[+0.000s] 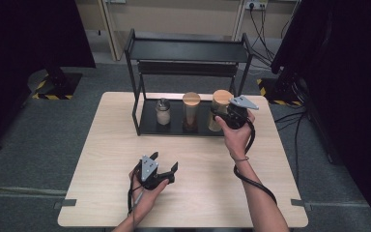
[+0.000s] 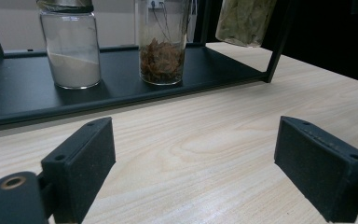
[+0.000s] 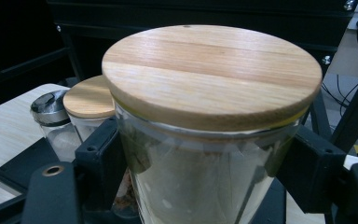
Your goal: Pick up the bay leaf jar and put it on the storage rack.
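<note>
A wide glass jar point(image 1: 220, 102) with a round wooden lid point(image 3: 212, 70) holds pale green leaves at the right end of the black rack's lower tray point(image 1: 149, 123). My right gripper point(image 1: 221, 118) is shut on this jar point(image 3: 200, 177), one black pad on each side of the glass. In the left gripper view the jar point(image 2: 244, 21) seems raised a little off the tray. My left gripper point(image 1: 165, 162) rests in a hand near the table's front, jaws open and empty point(image 2: 191, 172), pointing at the rack.
On the tray also stand a metal-capped shaker of white powder point(image 1: 163, 112) and a slim wooden-lidded jar of brown pieces point(image 1: 191, 112). The rack's upper shelf point(image 1: 188, 49) overhangs them. Light wooden table point(image 1: 116, 145); cables trail on the floor at right.
</note>
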### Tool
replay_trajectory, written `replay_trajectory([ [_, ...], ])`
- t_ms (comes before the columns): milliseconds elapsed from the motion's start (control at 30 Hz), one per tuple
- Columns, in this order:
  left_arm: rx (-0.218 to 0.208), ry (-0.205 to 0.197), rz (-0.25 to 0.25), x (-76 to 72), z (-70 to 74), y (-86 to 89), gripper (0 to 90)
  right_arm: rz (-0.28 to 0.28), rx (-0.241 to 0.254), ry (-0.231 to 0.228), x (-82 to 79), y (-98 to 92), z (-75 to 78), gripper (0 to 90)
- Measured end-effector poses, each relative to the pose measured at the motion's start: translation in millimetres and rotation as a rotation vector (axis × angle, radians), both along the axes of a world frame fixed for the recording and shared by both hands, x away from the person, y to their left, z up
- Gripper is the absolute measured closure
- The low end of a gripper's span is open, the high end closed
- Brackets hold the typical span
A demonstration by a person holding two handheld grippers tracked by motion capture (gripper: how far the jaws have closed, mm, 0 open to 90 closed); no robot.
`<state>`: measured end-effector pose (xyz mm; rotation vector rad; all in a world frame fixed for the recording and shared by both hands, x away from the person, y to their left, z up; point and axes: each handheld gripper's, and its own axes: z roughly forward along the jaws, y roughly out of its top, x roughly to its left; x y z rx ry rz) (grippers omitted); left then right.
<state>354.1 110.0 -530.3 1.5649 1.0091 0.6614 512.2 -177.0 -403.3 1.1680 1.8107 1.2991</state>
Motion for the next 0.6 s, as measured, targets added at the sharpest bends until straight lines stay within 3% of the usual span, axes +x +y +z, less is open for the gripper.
replay_trajectory([
  [600,0.0,-0.003,0.0,-0.4,0.0,-0.4,11.8,-0.015,0.0,0.006,12.4,4.0,-2.2,25.2],
])
